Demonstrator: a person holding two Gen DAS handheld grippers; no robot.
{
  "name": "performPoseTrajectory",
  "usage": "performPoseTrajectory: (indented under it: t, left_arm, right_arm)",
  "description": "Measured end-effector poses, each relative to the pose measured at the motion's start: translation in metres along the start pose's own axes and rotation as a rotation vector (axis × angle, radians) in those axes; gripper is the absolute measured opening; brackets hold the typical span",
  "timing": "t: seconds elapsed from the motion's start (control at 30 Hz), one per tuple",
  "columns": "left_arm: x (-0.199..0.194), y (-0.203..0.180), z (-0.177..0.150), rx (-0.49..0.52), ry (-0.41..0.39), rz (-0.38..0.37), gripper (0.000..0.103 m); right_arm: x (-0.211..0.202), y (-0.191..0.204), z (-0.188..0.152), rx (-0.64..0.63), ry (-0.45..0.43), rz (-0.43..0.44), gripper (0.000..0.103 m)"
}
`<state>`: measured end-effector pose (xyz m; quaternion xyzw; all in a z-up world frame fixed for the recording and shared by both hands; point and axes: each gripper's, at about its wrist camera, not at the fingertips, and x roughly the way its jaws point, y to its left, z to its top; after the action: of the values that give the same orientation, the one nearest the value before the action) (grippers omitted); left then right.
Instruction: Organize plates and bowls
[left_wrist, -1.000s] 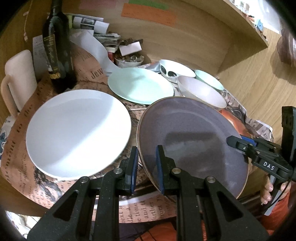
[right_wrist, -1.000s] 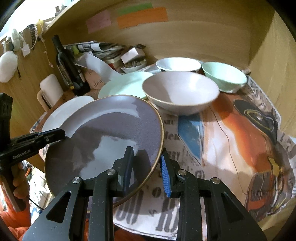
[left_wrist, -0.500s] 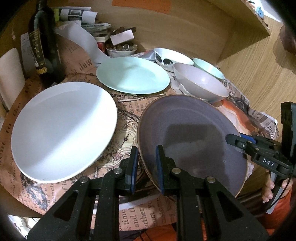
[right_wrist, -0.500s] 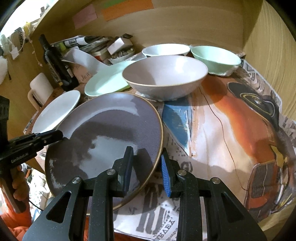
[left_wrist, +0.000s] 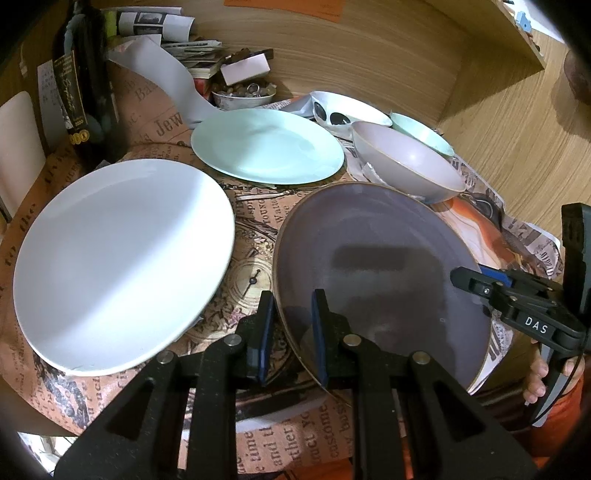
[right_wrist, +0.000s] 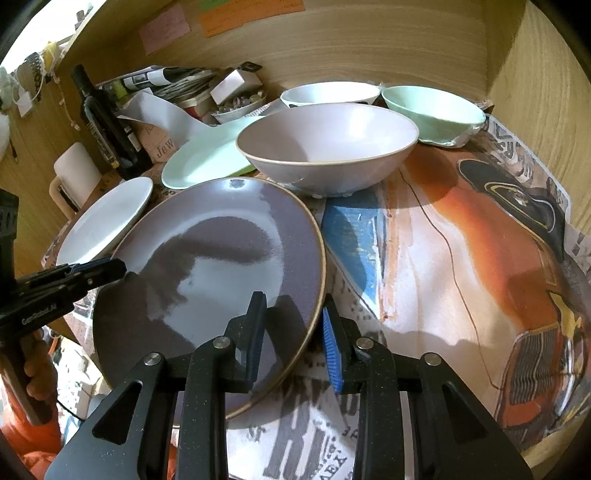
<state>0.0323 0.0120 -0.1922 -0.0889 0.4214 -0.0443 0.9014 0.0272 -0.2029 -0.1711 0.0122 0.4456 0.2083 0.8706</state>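
A purple plate (left_wrist: 369, 258) (right_wrist: 221, 258) with a tan rim lies low over the newspaper-covered table, held from both sides. My left gripper (left_wrist: 291, 295) is shut on its left rim; its tip (right_wrist: 118, 267) also shows in the right wrist view. My right gripper (right_wrist: 293, 299) has the opposite rim between its pads, and its jaws are opening slightly. A white plate (left_wrist: 118, 258) lies just left of the purple one, with a mint plate (left_wrist: 266, 147) behind. A pale pink bowl (right_wrist: 325, 147), a white bowl (right_wrist: 328, 94) and a mint bowl (right_wrist: 432, 110) stand beyond.
A dark bottle (left_wrist: 85, 92) and a cream mug (right_wrist: 74, 177) stand at the far left. A small dish of trinkets (left_wrist: 243, 94) and stacked papers sit against the wooden back wall. Bare newspaper (right_wrist: 461, 258) lies right of the purple plate. A person's hand holds each gripper handle.
Both grippers have come down and forward with the purple plate, which now sits lower and flatter beside the white plate. The right jaws stand a touch wider.
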Motion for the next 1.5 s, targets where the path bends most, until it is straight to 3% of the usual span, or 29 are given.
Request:
performPoseTrajectory:
  t: [0.17,0.33,0.47,0.7,0.8,1.0,1.3,1.5]
  left_arm:
    - [-0.003,0.002,0.000,0.004,-0.008,0.000,0.020]
    - [-0.023,0.004,0.004,-0.002,-0.100,0.041,0.045]
    - [-0.048,0.004,0.007,0.019,-0.186,0.068,0.059]
    - [-0.084,0.018,0.011,0.008,-0.298,0.145,0.088]
    - [-0.094,0.032,0.013,-0.007,-0.321,0.164,0.090]
    - [-0.107,0.064,0.014,-0.043,-0.334,0.204,0.095]
    - [-0.091,0.124,0.013,-0.106,-0.252,0.269,0.095]
    - [-0.077,0.162,0.012,-0.160,-0.195,0.273,0.095]
  right_arm:
    - [-0.004,0.003,0.000,-0.030,-0.023,-0.056,0.030]
    - [-0.032,0.008,0.007,-0.044,-0.136,-0.099,0.055]
    - [-0.049,0.020,0.015,-0.073,-0.198,-0.091,0.056]
    - [-0.059,0.050,0.030,-0.107,-0.265,-0.022,0.070]
    - [-0.055,0.063,0.036,-0.112,-0.278,0.013,0.076]
    - [-0.042,0.087,0.051,-0.131,-0.267,0.068,0.077]
    - [-0.005,0.119,0.071,-0.167,-0.188,0.107,0.077]
    - [0.026,0.135,0.081,-0.182,-0.113,0.100,0.077]
